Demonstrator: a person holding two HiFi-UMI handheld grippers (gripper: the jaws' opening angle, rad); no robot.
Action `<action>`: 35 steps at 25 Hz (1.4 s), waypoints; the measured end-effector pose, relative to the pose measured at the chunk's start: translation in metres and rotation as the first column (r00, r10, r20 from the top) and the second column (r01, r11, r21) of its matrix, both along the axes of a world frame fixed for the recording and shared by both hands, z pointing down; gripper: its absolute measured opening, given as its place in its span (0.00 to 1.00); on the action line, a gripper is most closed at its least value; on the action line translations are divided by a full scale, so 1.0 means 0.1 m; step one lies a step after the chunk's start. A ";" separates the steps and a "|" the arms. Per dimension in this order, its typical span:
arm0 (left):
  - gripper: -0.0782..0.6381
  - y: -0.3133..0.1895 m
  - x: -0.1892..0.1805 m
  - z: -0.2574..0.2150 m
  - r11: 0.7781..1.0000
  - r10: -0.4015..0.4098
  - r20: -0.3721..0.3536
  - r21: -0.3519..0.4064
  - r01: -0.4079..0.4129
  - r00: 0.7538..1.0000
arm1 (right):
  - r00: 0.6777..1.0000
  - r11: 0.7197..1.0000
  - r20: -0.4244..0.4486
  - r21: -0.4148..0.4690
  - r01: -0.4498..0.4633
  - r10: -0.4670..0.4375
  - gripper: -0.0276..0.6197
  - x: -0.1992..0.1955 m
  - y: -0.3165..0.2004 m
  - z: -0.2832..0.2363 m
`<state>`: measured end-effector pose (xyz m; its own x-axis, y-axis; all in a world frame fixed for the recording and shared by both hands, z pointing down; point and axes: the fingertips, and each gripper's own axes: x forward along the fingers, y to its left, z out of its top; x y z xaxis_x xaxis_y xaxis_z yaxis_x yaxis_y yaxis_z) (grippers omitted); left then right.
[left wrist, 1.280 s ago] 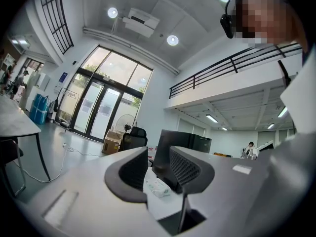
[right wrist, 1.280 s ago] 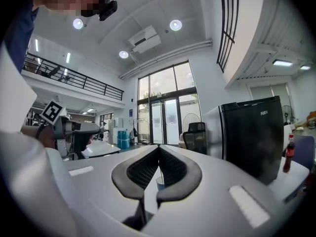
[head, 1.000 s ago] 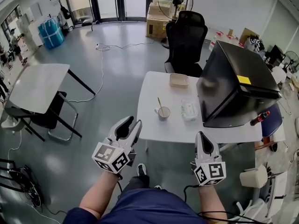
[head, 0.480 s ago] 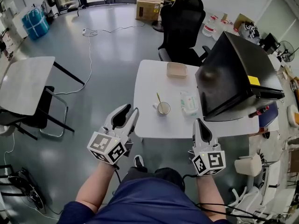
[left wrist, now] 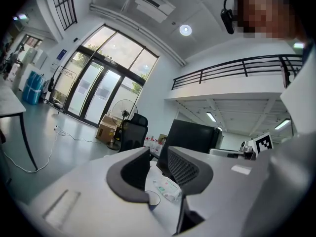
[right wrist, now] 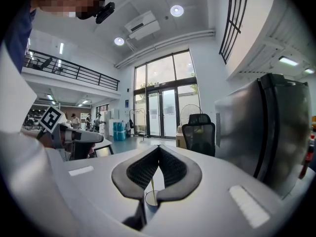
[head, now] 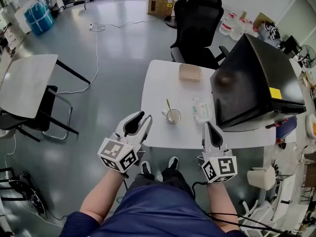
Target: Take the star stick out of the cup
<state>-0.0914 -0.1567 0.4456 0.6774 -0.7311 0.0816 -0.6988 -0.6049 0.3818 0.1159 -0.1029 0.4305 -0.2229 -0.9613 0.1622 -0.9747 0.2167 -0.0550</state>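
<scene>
A: The stick (head: pixel 168 106) leaned in the cup (head: pixel 173 122), near the front of the white table (head: pixel 158 88), with a pack of wipes (head: pixel 201 111) just beside it. You had touched neither.

B: Right. Your left gripper (head: pixel 143 116) hung at the table's near edge. Its jaws were apart and had just been closing a little, with nothing between them. Your right gripper (head: pixel 207 126) was pinched together at the tips, empty, and sighted on the cup.

A: So you were on the approach, I'd say.

B: Next you needed those right jaws parted, then a reach in to close on the stick above the rim without tipping the cup.
</scene>
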 end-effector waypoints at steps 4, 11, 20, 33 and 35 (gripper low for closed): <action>0.27 -0.10 0.14 0.11 0.999 -0.031 0.023 -0.033 0.032 0.999 | 0.999 0.999 0.011 -0.005 0.048 -0.048 0.05 0.09 -0.15 0.03; 0.26 -0.28 0.44 0.37 0.991 -0.106 0.094 -0.069 0.113 0.990 | 0.988 0.988 0.029 -0.021 0.155 -0.154 0.05 0.26 -0.34 0.13; 0.26 -0.48 0.78 1.08 0.943 -0.091 0.093 -0.311 0.116 0.992 | 0.971 0.973 0.079 -0.045 0.228 -0.224 0.05 0.39 -0.39 0.27; 0.27 -0.91 1.12 2.16 0.801 0.048 0.069 -0.598 0.003 0.996 | 0.997 0.993 0.070 -0.115 0.035 -0.027 0.05 0.76 -0.11 0.45; 0.27 -0.95 1.16 2.26 0.784 0.053 0.061 -0.621 -0.003 0.997 | 0.998 0.993 0.065 -0.121 0.003 0.005 0.05 0.84 -0.05 0.46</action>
